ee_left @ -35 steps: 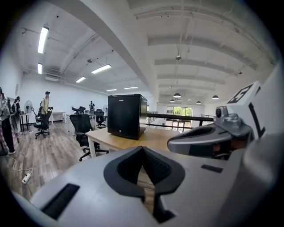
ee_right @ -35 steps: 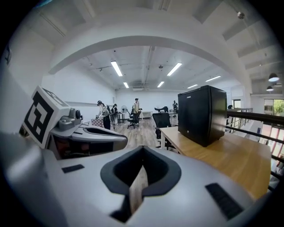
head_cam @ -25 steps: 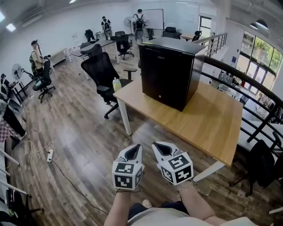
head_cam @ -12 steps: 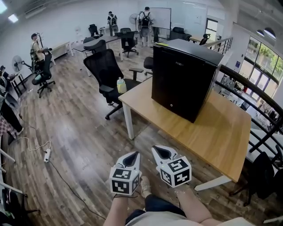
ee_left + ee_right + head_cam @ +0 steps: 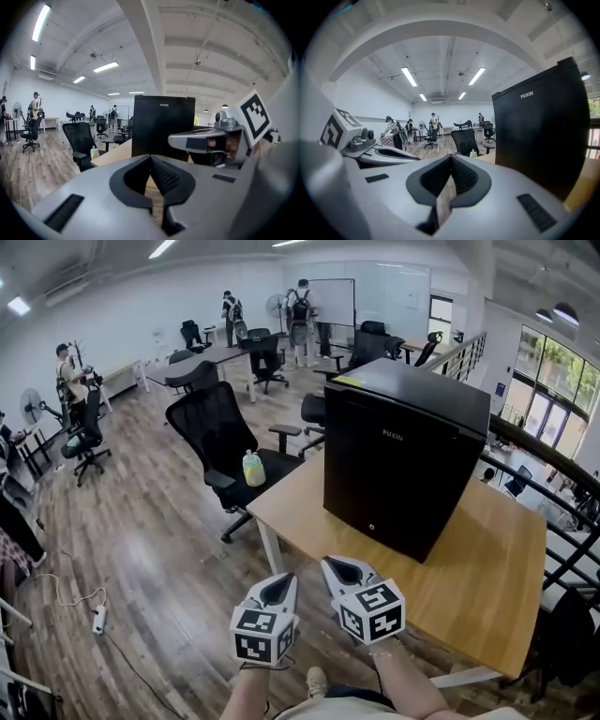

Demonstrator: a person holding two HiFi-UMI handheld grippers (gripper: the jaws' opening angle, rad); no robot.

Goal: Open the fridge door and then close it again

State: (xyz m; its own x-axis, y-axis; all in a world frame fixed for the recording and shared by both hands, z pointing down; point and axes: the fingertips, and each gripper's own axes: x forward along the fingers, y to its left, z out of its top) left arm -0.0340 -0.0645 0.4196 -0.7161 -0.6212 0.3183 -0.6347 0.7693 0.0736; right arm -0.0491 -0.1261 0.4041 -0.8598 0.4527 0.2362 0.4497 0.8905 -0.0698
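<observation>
So quick count of what's in view: one black mini fridge (image 5: 403, 460), one wooden table (image 5: 487, 559) it sits on, two handheld grippers and one small pale bottle (image 5: 253, 468). The fridge is toward the far end of the tabletop, roughly 1 o'clock from the grippers in the head view. Its door is fully shut with the front face turned this way, so no idea what's inside. The left gripper (image 5: 279, 587) and right gripper (image 5: 343, 570) are side by side at the bottom of the head view. They're just short of the table's near edge and well apart from the fridge. Each gripper view shows its own jaws clenched tight together with nothing between them, so neither is holding anything. The bottle is at about 9 o'clock from the fridge. It looks like it's on the seat of the big black office chair (image 5: 220, 437) pulled up by the table's left corner, though it could be on the table edge, hard to call. Can't tell what's in it either. There are a bunch more office chairs further back, plus one whiteboard (image 5: 333, 301) on the far wall at 12 o'clock. I count at least three people: two (image 5: 300, 306) near the whiteboard and one (image 5: 67, 371) off at 10 o'clock. There's also one white power strip (image 5: 97, 620) on the wood floor at 9 o'clock from the grippers.
</observation>
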